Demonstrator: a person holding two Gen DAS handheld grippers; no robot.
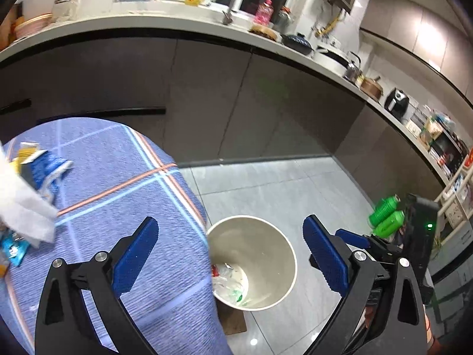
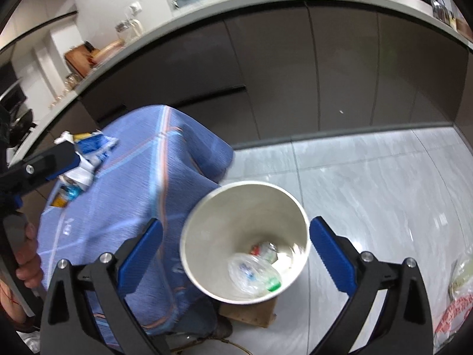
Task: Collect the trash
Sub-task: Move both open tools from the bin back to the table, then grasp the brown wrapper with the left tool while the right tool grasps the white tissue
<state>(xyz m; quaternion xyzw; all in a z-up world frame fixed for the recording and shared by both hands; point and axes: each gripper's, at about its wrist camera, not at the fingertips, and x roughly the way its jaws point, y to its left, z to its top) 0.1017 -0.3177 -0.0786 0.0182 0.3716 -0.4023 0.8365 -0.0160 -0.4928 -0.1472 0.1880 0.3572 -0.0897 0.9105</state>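
My left gripper (image 1: 230,220) stands open and holds nothing, over the edge of the blue-clothed table (image 1: 124,195). A round cream bin (image 1: 266,245) sits on the floor beside it. On the cloth at the far left lie a blue and yellow wrapper (image 1: 41,168), a white tissue (image 1: 20,207) and a small blue packet (image 1: 11,248). My right gripper (image 2: 236,221) hangs open and empty right above the bin (image 2: 236,207). Inside lie a clear bottle with a green cap (image 2: 254,275) and red and white scraps (image 2: 266,250).
Dark kitchen cabinets (image 2: 325,74) under a crowded counter (image 1: 177,20) run behind the table. Grey tiled floor (image 2: 384,177) spreads to the right. The bin rests on a brown board (image 2: 251,313). A plastic bag (image 2: 461,281) lies at the lower right. A hand (image 2: 28,254) grips the left tool.
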